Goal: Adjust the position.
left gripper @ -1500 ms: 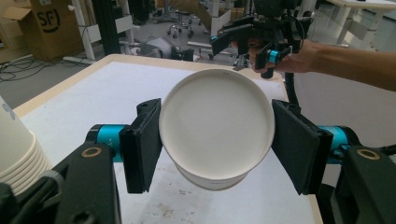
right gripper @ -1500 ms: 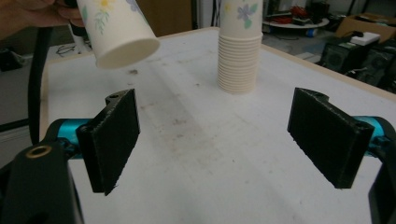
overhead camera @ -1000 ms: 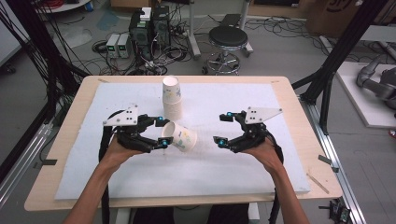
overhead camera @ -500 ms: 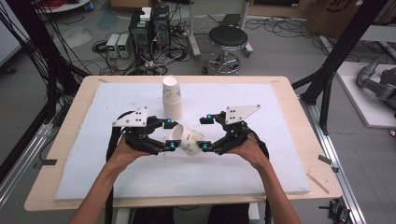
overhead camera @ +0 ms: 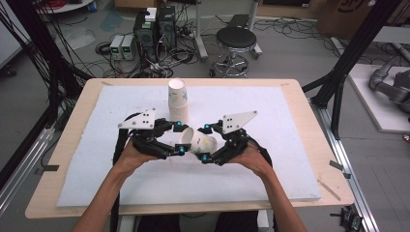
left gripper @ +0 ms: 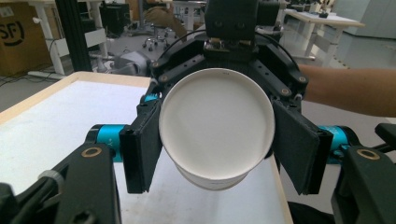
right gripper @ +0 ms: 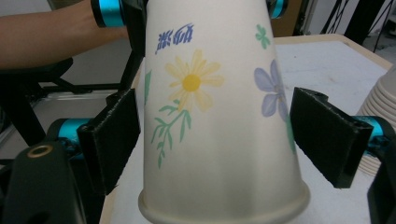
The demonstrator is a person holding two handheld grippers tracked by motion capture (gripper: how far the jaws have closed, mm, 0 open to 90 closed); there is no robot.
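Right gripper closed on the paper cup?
No: in the right gripper view both pads flank the flowered paper cup with a visible gap on each side.

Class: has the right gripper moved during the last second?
Yes. The right gripper moved left toward the cup stack, closing on the flowered cup.

A pale wooden tabletop (overhead camera: pixel 309 125) fills the middle of the high view, its bare edge showing all round. A white sheet (overhead camera: pixel 270 121) covers nearly all of it. On the sheet, upper centre of the frame, a stack of paper cups (overhead camera: pixel 177 100) stands upside down.
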